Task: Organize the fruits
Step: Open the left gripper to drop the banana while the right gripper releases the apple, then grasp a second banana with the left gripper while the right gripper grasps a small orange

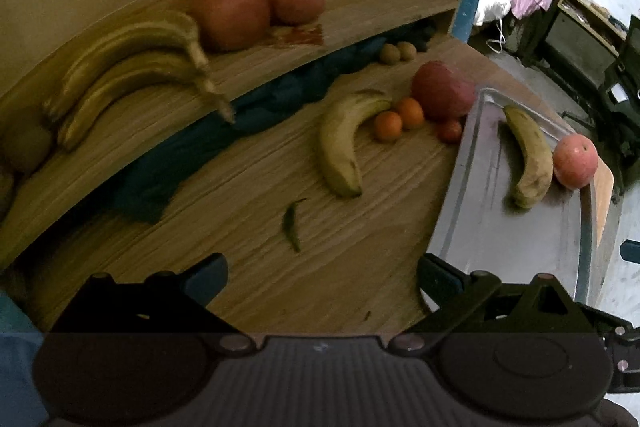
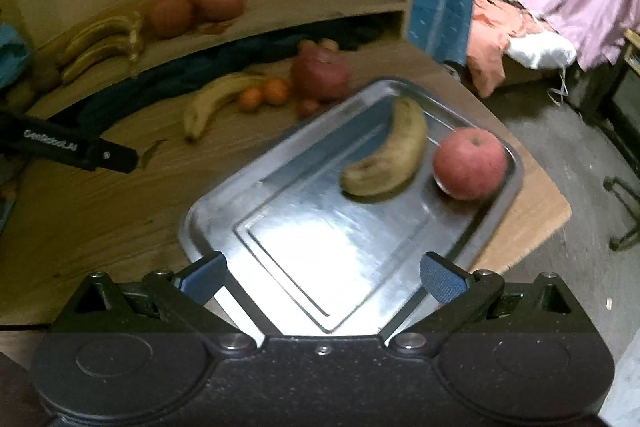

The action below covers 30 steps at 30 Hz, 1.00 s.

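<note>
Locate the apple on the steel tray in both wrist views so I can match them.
Left wrist: the apple sits at the far right, at the tray's far corner, beside the tray banana.
Right wrist: the apple is right of centre, in the tray's far right corner, right of the same banana.
Shared landmark: the table banana lying next to two oranges, left of the tray.

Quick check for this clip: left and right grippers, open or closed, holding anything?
Left gripper: open, holding nothing, over the table.
Right gripper: open, holding nothing, over the tray.
</note>
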Tool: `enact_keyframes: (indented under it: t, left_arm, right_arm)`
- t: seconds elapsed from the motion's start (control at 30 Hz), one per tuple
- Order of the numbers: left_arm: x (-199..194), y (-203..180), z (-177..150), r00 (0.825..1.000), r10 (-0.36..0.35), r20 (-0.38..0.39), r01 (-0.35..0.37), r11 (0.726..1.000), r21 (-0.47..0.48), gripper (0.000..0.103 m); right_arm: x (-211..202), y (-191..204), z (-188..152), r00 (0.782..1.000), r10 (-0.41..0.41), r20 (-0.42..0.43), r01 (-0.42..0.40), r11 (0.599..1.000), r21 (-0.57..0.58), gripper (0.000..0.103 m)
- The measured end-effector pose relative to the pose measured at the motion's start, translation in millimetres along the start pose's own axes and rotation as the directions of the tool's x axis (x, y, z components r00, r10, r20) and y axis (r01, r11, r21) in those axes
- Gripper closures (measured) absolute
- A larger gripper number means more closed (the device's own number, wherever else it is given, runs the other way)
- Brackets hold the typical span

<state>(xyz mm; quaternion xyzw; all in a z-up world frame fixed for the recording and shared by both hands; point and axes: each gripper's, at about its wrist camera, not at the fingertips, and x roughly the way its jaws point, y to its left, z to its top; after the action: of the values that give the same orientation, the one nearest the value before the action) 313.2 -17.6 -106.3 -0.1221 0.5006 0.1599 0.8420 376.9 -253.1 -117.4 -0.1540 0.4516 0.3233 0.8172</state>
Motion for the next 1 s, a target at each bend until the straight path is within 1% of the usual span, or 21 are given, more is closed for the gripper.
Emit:
enact_keyframes:
  t: [0.2, 0.37, 0.53, 0.77, 1.0]
  left_arm:
    - [0.9, 19.2, -8.3, 1.0, -0.005, 0.001, 0.005, 0.997, -0.072, 0.0]
    - [3.4, 32.9, -11.4, 1.0, 0.013, 0.001, -0.012, 0.992, -0.128, 0.0]
    - [8.5, 41.9, -9.3, 0.999, 0.036, -0.006, -0.036, 0.986, -0.161, 0.0]
    - [19.4, 40.9, 7.5, 0.998, 0.059, -0.01, -0.06, 0.982, -0.181, 0.0]
    - [38.9, 26.3, 35.2, 0.998, 0.064, -0.011, -0.065, 0.983, -0.169, 0.0]
  right_arm:
    - [-0.2, 22.3, 15.7, 1.0, 0.015, 0.02, -0.012, 0.992, -0.126, 0.001]
    - [9.2, 31.9, 29.8, 0.999, 0.04, 0.026, -0.034, 0.982, -0.186, 0.001]
    - [24.1, 37.5, 43.6, 0.997, 0.077, 0.025, -0.069, 0.972, -0.225, 0.001]
    - [48.4, 35.3, 63.3, 0.993, 0.121, 0.006, -0.115, 0.956, -0.268, 0.001]
    - [76.2, 31.4, 75.3, 0.988, 0.155, -0.017, -0.153, 0.936, -0.318, 0.001]
